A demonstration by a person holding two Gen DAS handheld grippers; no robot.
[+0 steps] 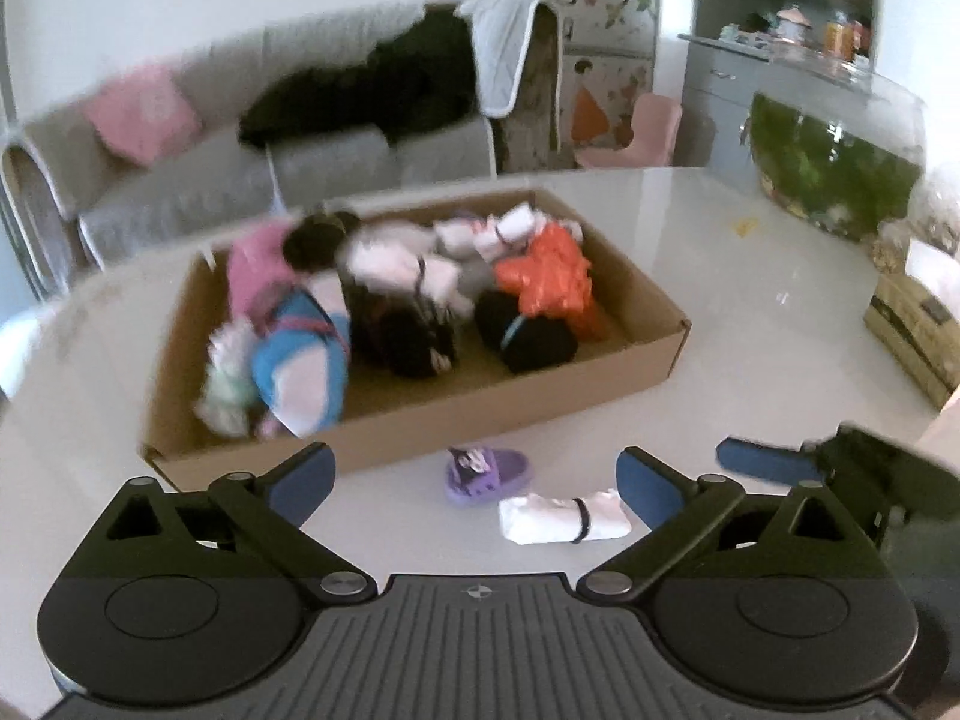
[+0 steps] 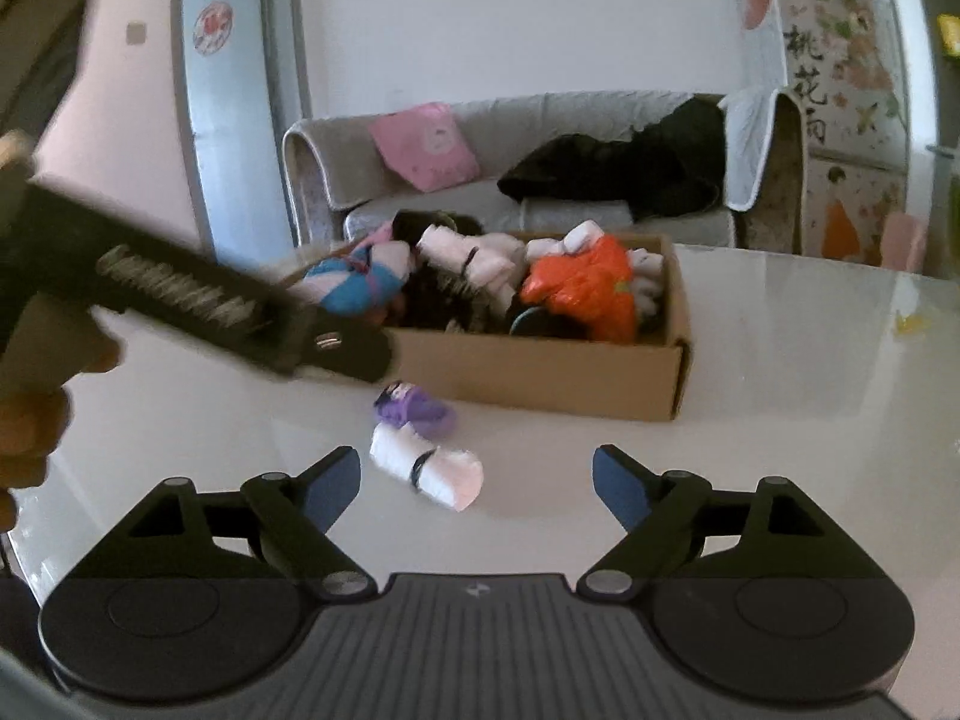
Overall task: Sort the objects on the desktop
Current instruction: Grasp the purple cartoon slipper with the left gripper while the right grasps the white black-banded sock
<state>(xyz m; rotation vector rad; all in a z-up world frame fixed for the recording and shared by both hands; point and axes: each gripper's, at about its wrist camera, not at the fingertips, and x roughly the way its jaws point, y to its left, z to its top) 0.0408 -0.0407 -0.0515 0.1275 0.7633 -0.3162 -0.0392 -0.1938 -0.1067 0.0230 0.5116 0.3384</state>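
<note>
A brown cardboard box [image 1: 504,420] sits on the white table, filled with several rolled cloth bundles, an orange one [image 1: 549,276] among them. In front of it lie a small purple shoe [image 1: 487,473] and a white roll with a black band [image 1: 564,517]. My left gripper [image 1: 474,480] is open and empty, just short of both. In the right wrist view the box [image 2: 540,372], purple shoe [image 2: 414,408] and white roll [image 2: 427,471] show ahead of my right gripper [image 2: 477,480], which is open and empty. The left gripper's body [image 2: 198,300] crosses at left.
A glass fish tank [image 1: 834,168] and a yellow-brown carton [image 1: 918,324] stand at the table's right. A grey sofa [image 2: 540,168] with a pink cushion and a black garment is behind the table. The right gripper's finger [image 1: 774,462] shows at the right of the left wrist view.
</note>
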